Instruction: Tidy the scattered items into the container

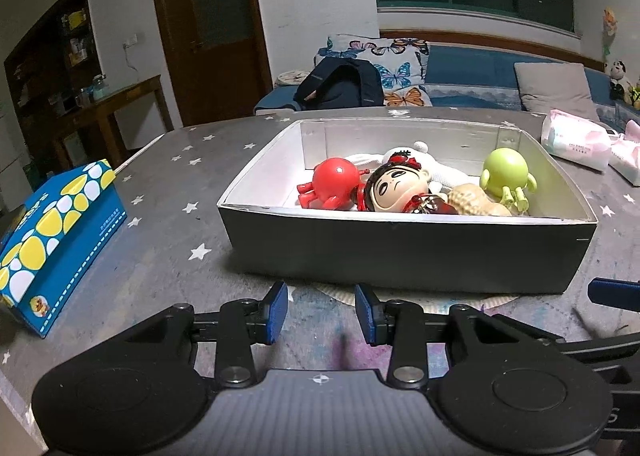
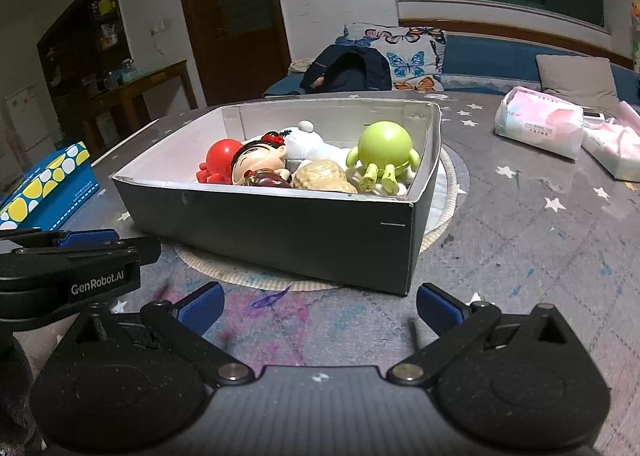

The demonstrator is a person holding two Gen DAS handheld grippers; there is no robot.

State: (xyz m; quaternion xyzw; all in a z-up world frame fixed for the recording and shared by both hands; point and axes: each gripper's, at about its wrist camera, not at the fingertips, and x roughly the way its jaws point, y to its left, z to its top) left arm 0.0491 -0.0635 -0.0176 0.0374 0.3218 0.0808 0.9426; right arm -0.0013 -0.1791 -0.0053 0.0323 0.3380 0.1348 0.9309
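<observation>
The container [image 1: 400,252] was a shallow rectangular box, dark grey outside and pale inside, lidless, standing on a round pale mat [image 2: 256,276] on the star-printed grey surface [image 1: 168,223] — at about 12 o'clock from both tongs. Five toys lay inside it, crowded together: one red round figure [image 1: 334,181] at the 9 o'clock end, one big-headed doll [image 1: 394,187] with dark hair and a red bow touching it, one white plush [image 2: 306,143] behind the doll toward 12 o'clock, one tan peanut-shaped toy [image 2: 322,175] near the front wall, and one lime-green round figure [image 2: 384,153] with small legs at the 3 o'clock end. The left tongs [image 1: 321,312] hovered low just before the box's near wall, their blue pads [image 1: 279,310] a modest gap apart and grasping nothing. The right tongs [image 2: 320,306] were spread wide, released and empty, near the box's front corner; the left tongs showed at 9 o'clock in the right wrist view. Outside the box there was one blue carton [image 1: 52,240] with yellow and white spots at 9 o'clock, and two soft pink-and-white tissue packs [image 2: 538,127] lay side by side at about 2 o'clock — well apart from the box.
</observation>
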